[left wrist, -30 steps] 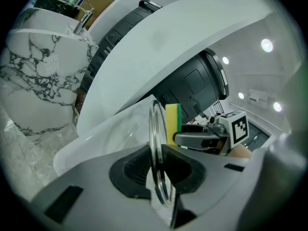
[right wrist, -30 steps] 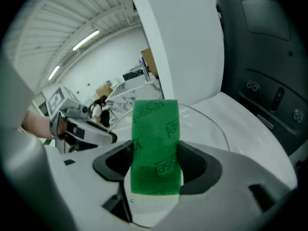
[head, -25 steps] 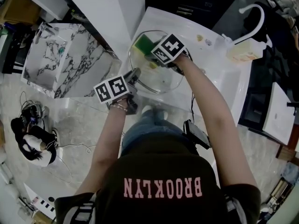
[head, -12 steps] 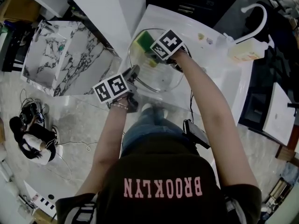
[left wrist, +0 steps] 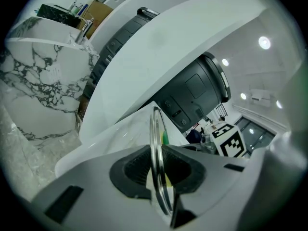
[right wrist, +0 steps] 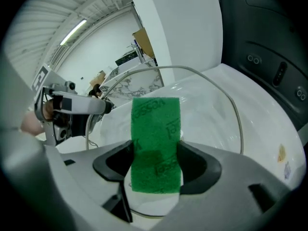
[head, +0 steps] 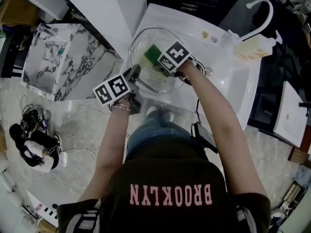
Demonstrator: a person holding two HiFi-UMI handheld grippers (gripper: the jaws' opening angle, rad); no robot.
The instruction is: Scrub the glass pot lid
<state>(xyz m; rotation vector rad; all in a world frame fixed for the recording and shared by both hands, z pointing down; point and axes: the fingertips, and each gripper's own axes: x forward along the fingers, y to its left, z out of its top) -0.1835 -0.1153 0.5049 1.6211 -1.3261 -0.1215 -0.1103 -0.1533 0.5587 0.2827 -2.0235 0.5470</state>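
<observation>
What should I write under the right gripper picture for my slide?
Right gripper clamps a green sponge over the glass pot lid, which the left gripper holds by its rim.

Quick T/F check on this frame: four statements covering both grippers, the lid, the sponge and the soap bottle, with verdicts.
1. The left gripper is clamped on the rim of the glass lid. True.
2. The right gripper is empty. False: its jaws grip a green sponge.
3. In the head view the soap bottle stands left of the lid. False: it stands to the right, by the faucet.
4. The sponge's green scouring side faces the right gripper's camera. True.
</observation>
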